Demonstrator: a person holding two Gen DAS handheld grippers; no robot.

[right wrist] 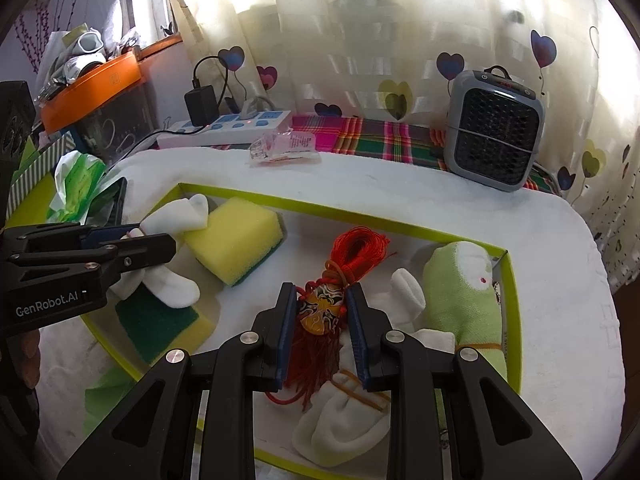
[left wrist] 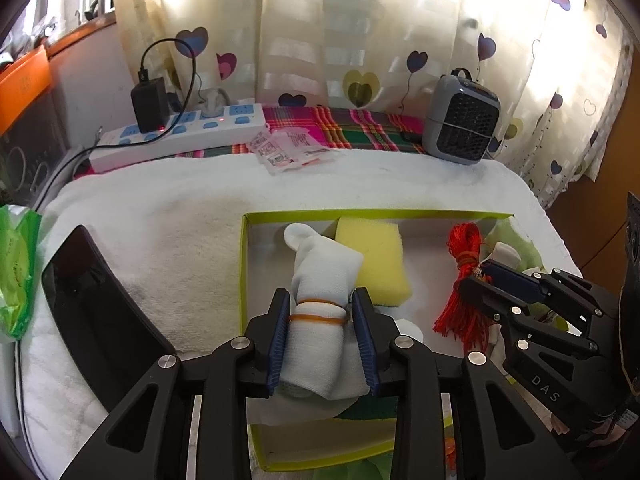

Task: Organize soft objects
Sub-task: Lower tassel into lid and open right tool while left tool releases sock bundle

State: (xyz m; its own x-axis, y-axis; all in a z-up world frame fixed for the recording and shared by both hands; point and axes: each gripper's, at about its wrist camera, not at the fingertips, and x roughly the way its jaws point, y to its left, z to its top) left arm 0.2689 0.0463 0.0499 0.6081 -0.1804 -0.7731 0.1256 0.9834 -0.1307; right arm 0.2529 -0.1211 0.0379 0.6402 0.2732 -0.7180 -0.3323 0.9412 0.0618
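In the left wrist view a rolled white sock (left wrist: 324, 272) bound with orange rubber bands lies between the pads of my left gripper (left wrist: 322, 296). A thin gap shows at the right pad, so the jaws stand open around it. The sock is inside a lime-rimmed box (left wrist: 360, 213), beside a yellow sponge (left wrist: 376, 252). My right gripper (right wrist: 321, 292) is shut on a red tassel ornament (right wrist: 320, 308) with a painted mask, low over the box floor. A green sock roll (right wrist: 464, 296), another white sock (right wrist: 344, 420) and a green-faced sponge (right wrist: 160, 320) also lie in the box.
The box rests on a white towel (left wrist: 160, 220). A black phone (left wrist: 92, 300) and a green tissue pack (left wrist: 16, 272) lie to the left. Behind stand a power strip (left wrist: 180, 132), a plastic packet (left wrist: 288, 150) and a small grey heater (left wrist: 462, 120).
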